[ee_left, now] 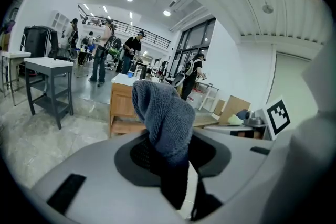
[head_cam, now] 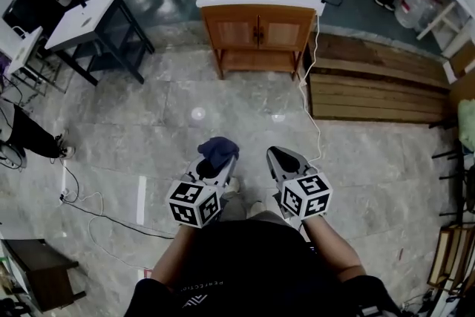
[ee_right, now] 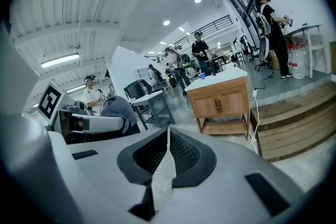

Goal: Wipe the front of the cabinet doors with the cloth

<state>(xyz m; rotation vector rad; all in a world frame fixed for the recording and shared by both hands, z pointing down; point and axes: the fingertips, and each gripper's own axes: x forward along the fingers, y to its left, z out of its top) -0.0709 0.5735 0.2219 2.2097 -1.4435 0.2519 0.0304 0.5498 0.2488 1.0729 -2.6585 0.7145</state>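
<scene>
Glossy marble floor (head_cam: pixel 223 96), wooden 2-door cabinet (head_cam: pixel 260 33), left gripper (head_cam: pixel 221 168) clamping fuzzy blue cloth (head_cam: pixel 217 149), right gripper (head_cam: pixel 279 157) closed

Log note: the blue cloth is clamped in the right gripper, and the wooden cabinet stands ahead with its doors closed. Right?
No: the left gripper view shows the cloth clamped in the left gripper; the right gripper is shut on nothing. The cabinet does stand ahead, doors closed.
</scene>
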